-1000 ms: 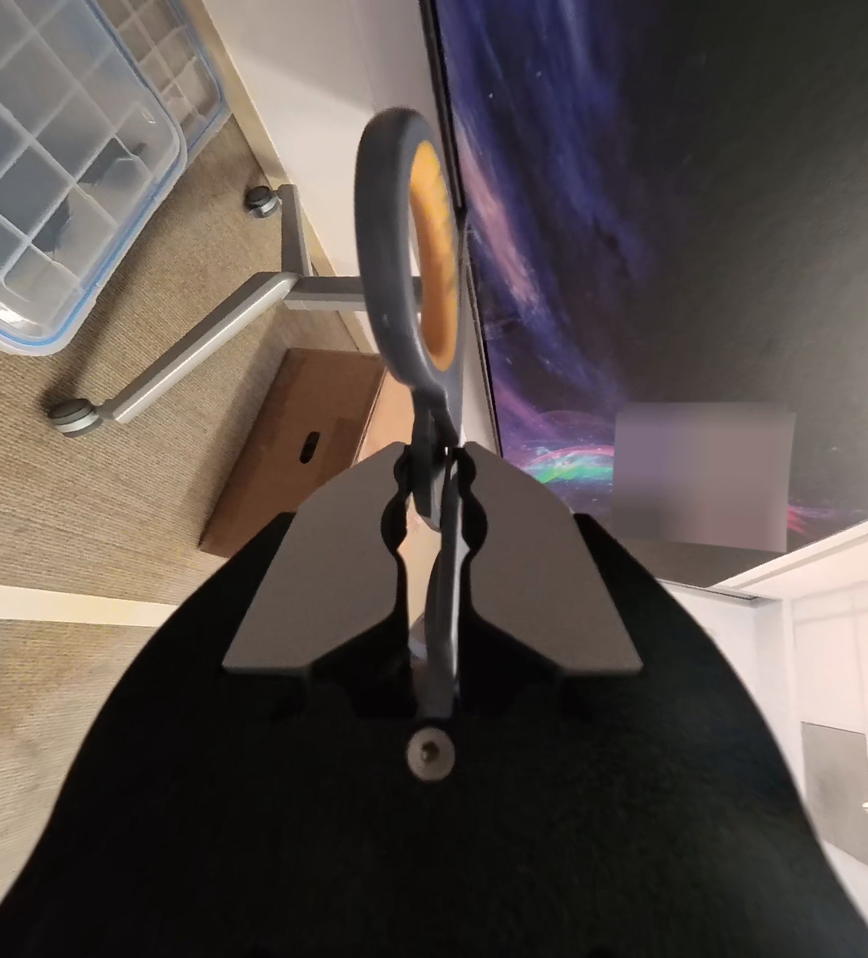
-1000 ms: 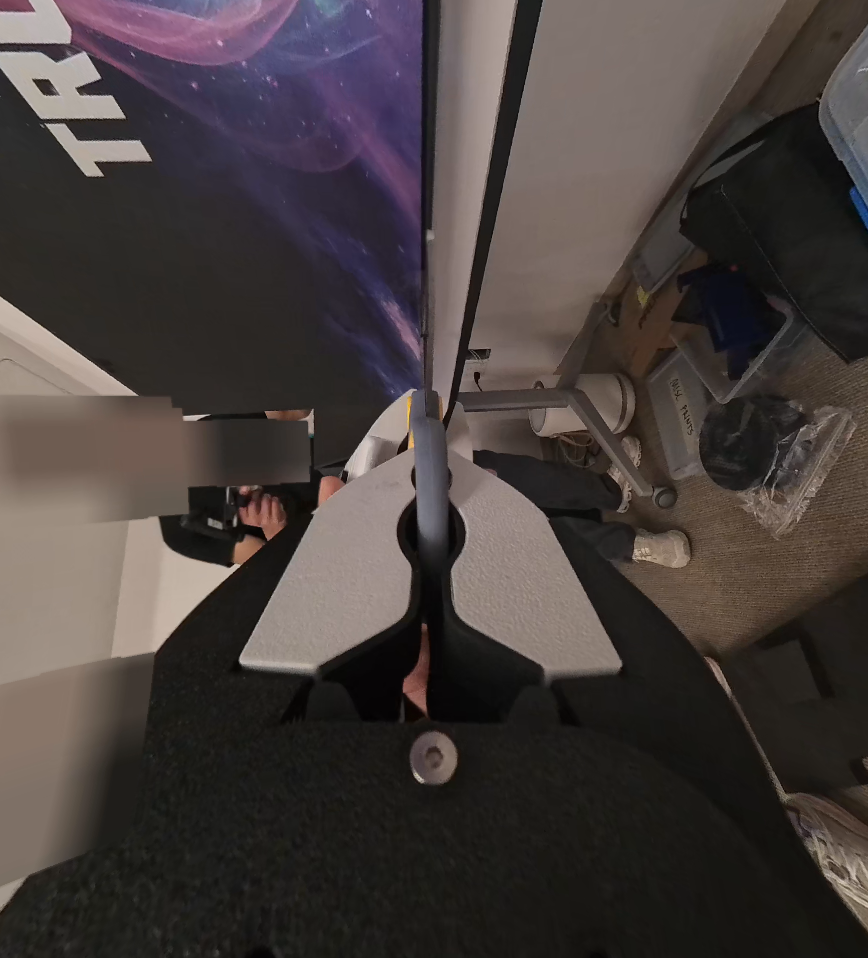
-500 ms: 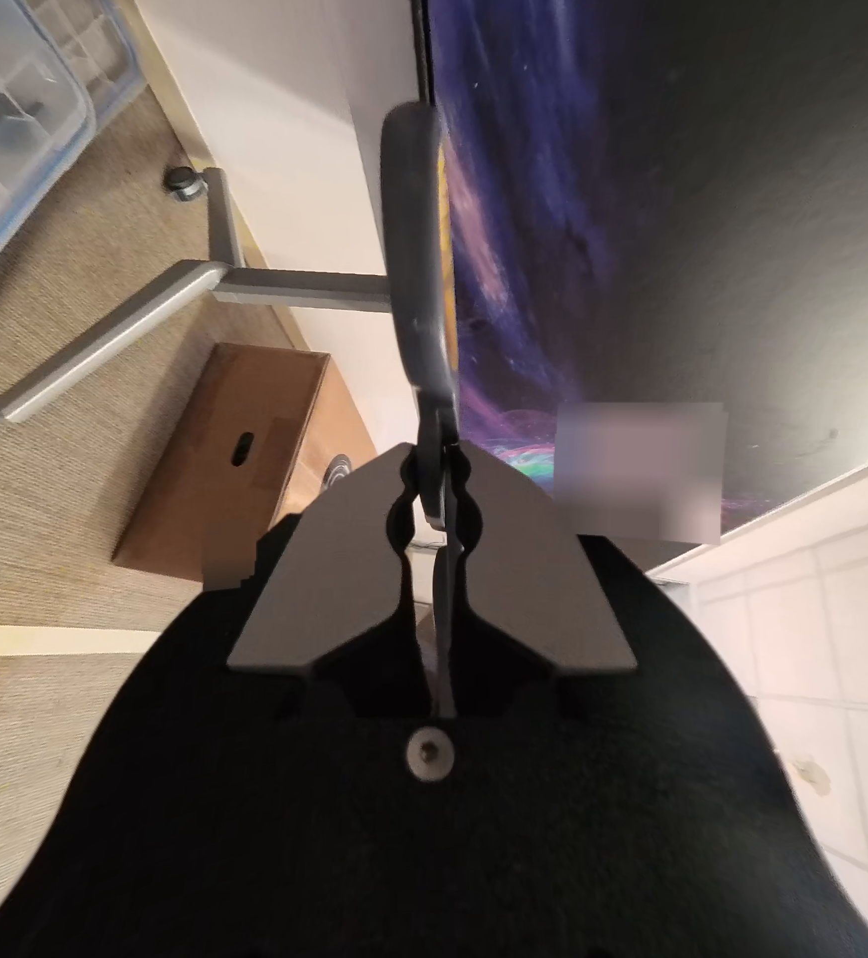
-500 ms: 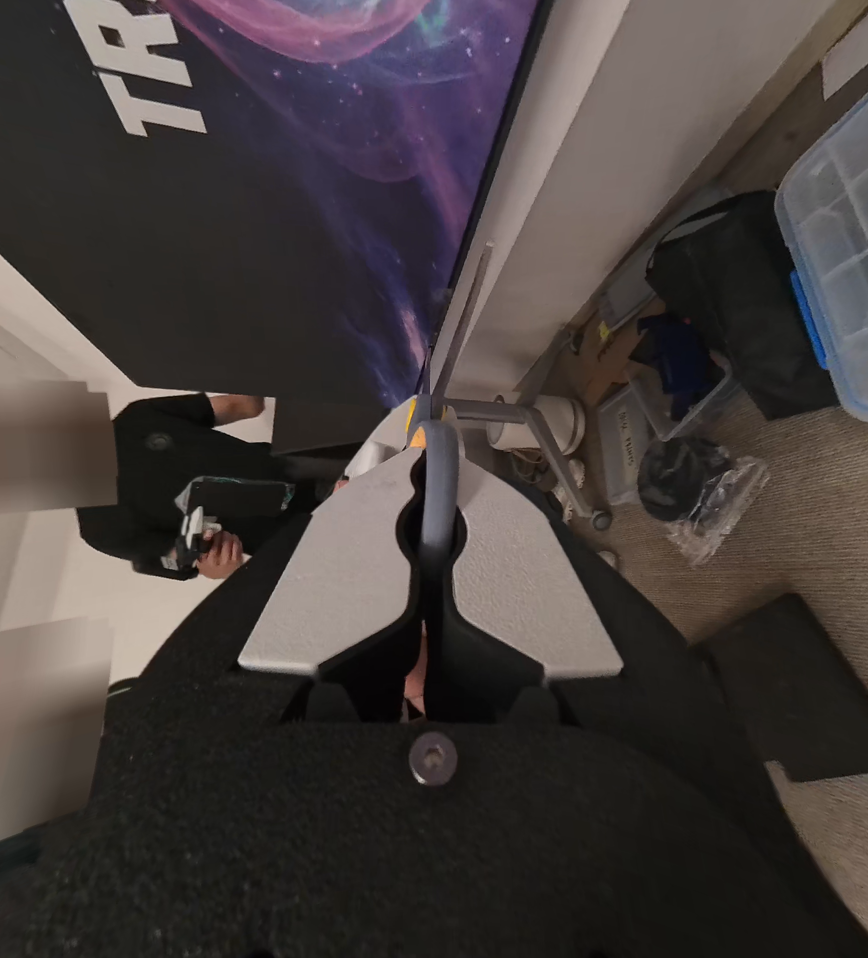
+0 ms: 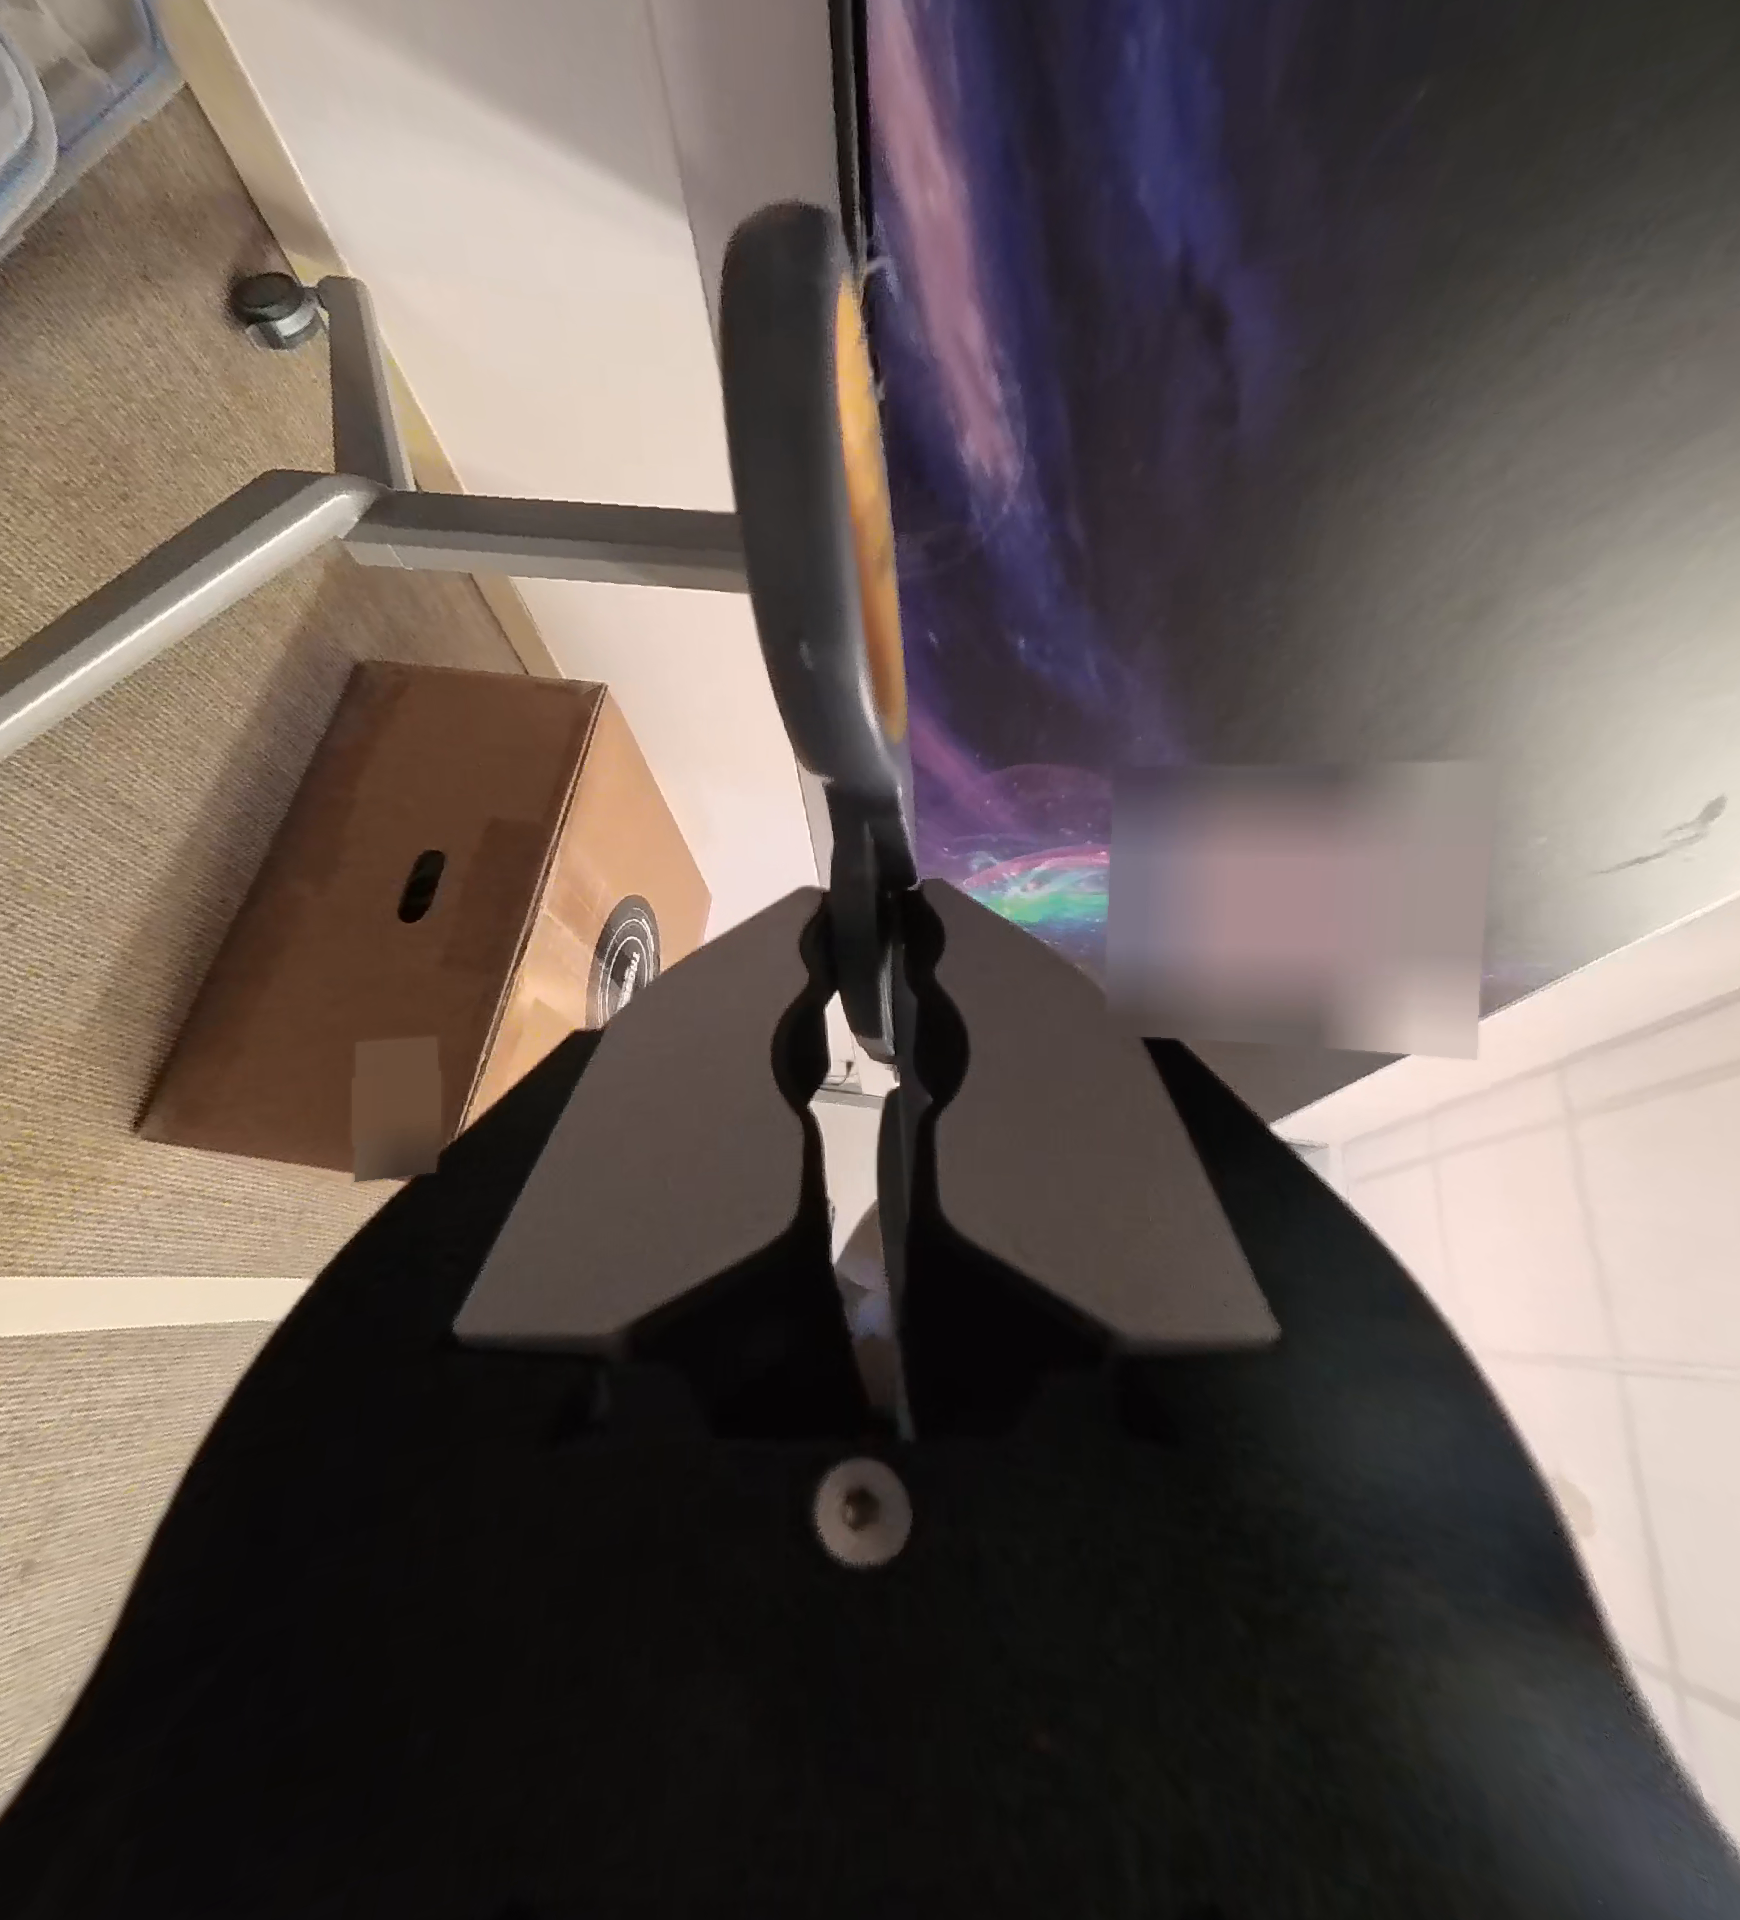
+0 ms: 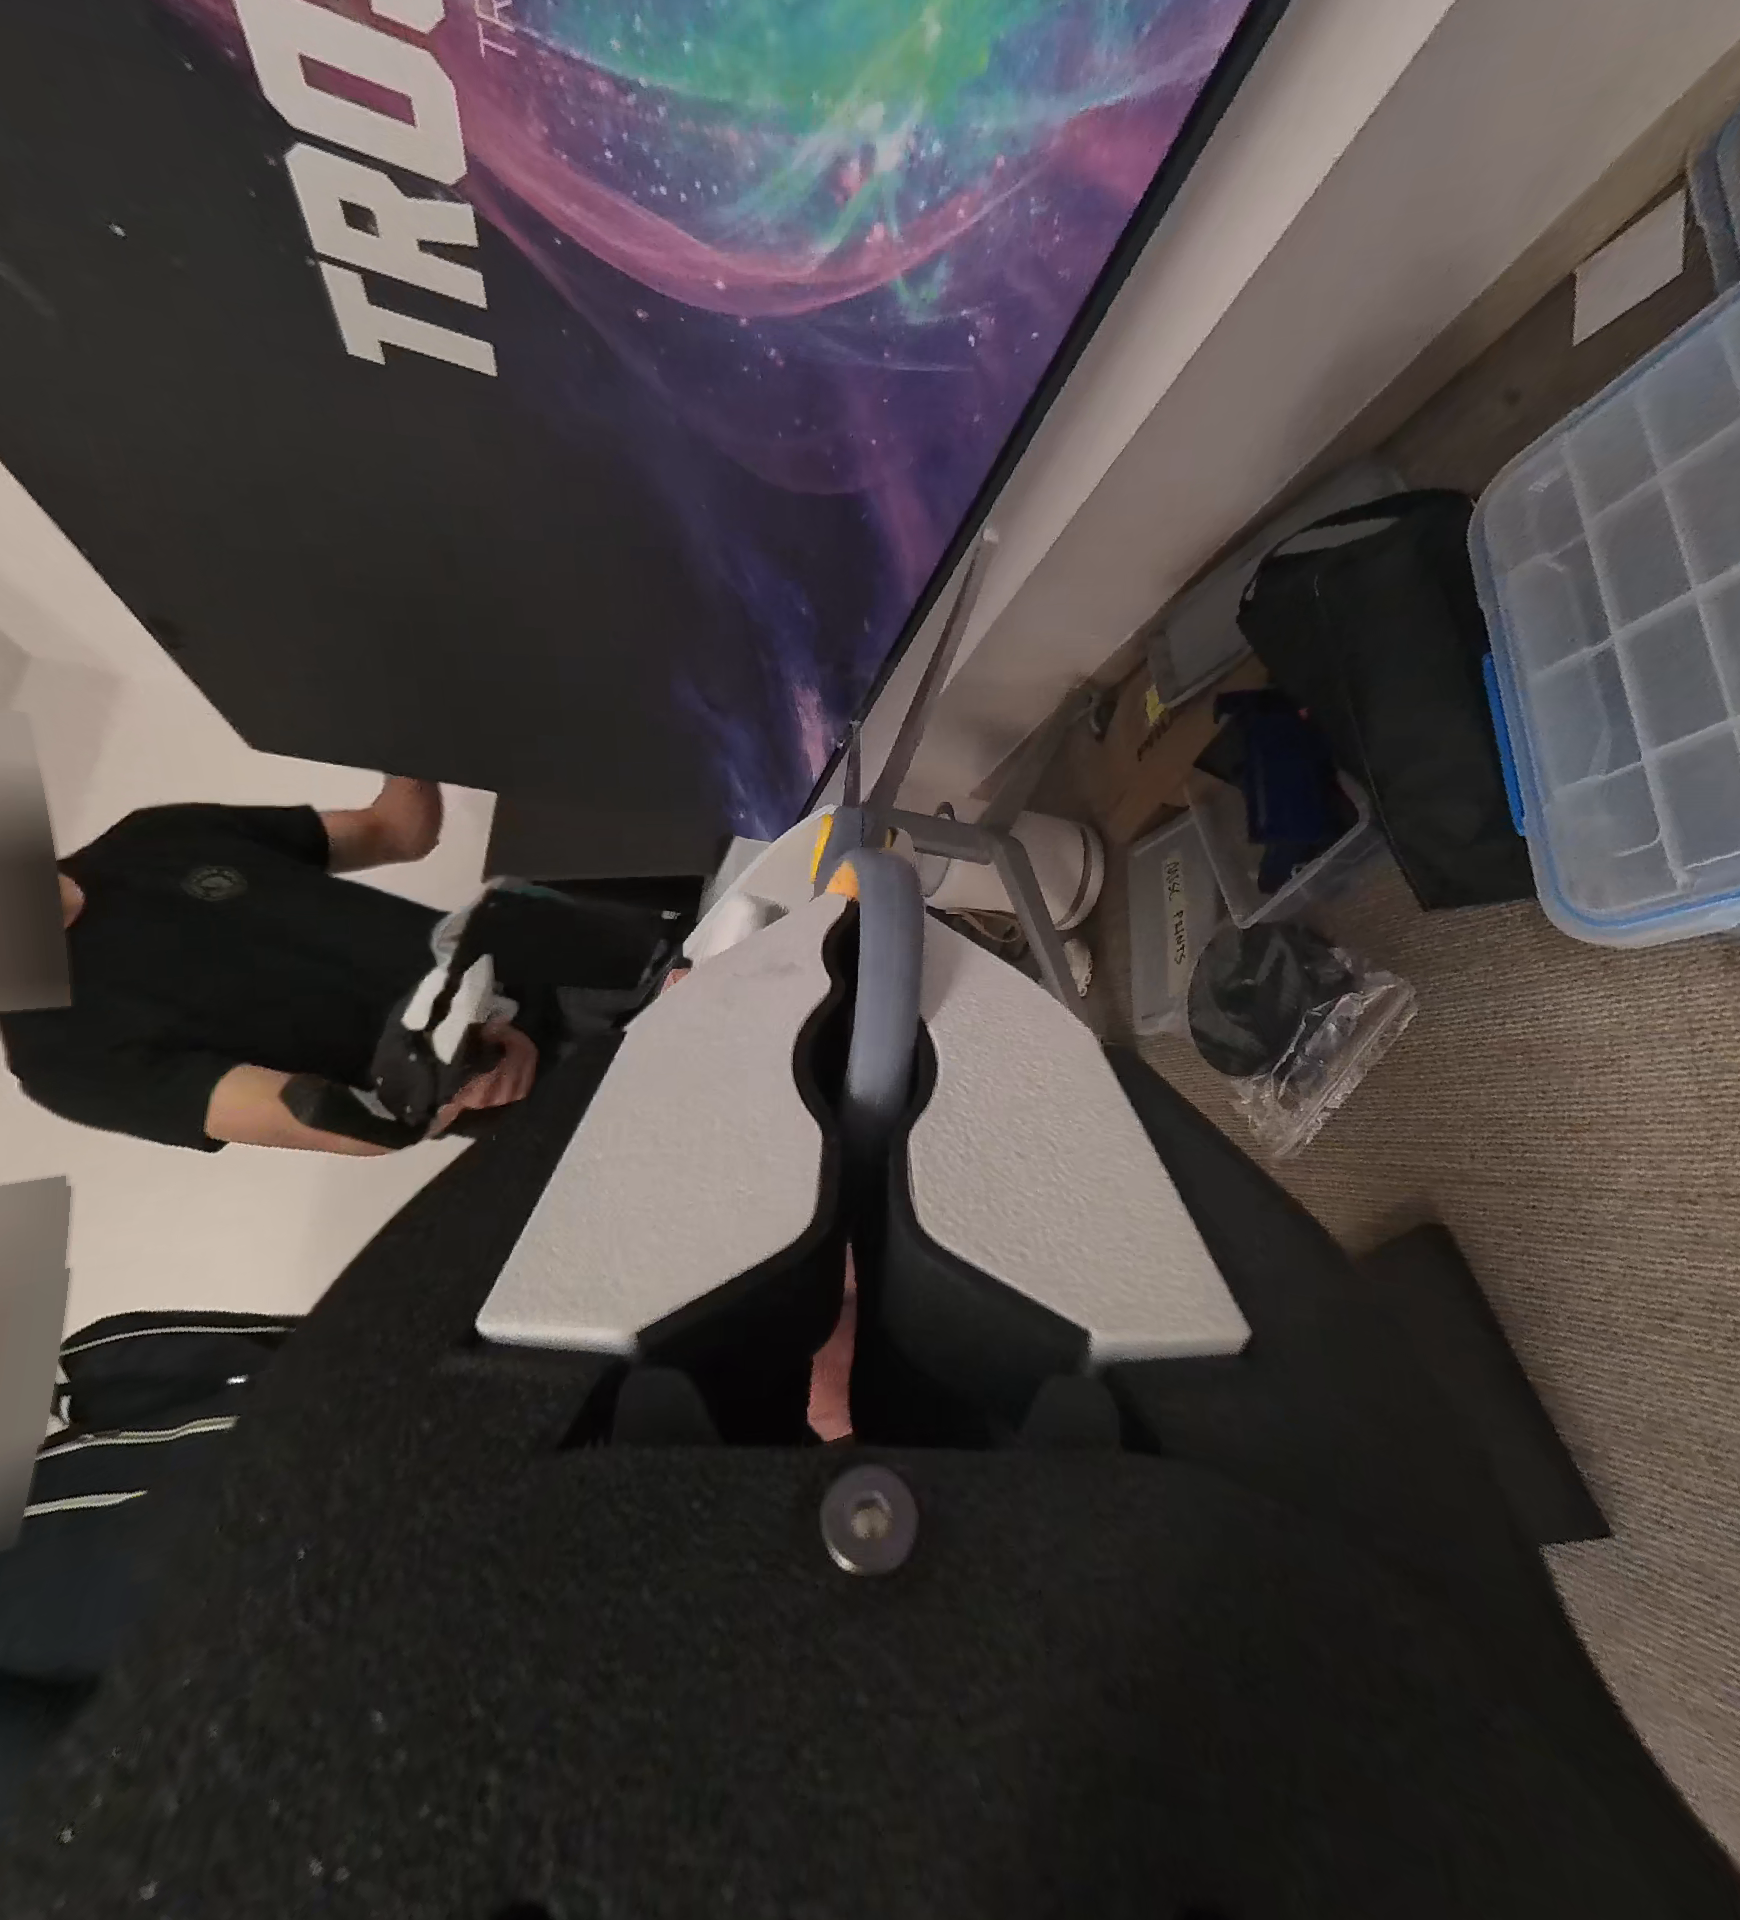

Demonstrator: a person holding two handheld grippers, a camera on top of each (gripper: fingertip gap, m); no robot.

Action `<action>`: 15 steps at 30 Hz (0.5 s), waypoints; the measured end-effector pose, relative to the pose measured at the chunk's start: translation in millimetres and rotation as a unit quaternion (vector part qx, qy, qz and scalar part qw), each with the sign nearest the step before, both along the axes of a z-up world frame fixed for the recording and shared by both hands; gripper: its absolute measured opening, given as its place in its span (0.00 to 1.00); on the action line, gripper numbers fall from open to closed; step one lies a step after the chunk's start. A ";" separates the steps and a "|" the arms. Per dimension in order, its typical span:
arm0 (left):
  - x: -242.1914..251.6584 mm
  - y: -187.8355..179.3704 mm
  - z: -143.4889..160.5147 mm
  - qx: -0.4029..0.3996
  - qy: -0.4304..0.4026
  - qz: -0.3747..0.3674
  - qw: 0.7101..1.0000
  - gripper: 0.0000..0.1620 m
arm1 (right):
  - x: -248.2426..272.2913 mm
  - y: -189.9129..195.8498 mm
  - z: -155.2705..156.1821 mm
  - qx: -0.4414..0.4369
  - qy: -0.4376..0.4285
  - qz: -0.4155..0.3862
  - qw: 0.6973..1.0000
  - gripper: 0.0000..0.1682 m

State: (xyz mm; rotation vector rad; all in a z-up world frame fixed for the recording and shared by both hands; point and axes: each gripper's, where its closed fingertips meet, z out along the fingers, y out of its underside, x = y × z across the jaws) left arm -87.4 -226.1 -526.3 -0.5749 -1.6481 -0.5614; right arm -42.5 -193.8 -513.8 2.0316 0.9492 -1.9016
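In the left wrist view my left gripper (image 5: pixel 871 904) is shut on a pair of scissors near the pivot. Its grey handle loop with an orange lining (image 5: pixel 793 499) sticks out ahead, and a thin dark blade runs back between the fingers. In the right wrist view my right gripper (image 6: pixel 881 920) is shut on a grey scissors handle (image 6: pixel 881 997) seen edge-on. Thin metal blades (image 6: pixel 933 665) point away beyond it, spread in a narrow V. Neither view clearly shows the other gripper, so I cannot tell whether both hold the same pair.
A large dark poster with coloured clouds (image 6: pixel 533 364) hangs on the wall. On the carpet are a cardboard box (image 5: pixel 398 894), a grey wheeled stand leg (image 5: pixel 170 603), a clear compartment box (image 6: pixel 1676 644), a black bag (image 6: pixel 1385 675) and small bins. A person in black (image 6: pixel 222 935) stands at the left. My hands' fingertips stand some 6 cm from each other.
Both views have swung while the grips stay shut. The left handle loop turned from face-on to nearly edge-on. In the right view the blades now show as a V, with more poster in view.
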 end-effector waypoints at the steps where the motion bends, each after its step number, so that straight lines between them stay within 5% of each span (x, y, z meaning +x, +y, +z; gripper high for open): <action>1: 0.0 1.2 0.1 -0.002 0.000 -0.001 1.000 0.07 | 0.3 0.9 0.5 0.002 0.001 0.000 1.000 0.00; 15: 7.5 45.8 0.9 -0.005 -0.004 -0.019 1.000 0.07 | 11.1 43.2 -2.1 0.005 0.001 -0.016 1.000 0.00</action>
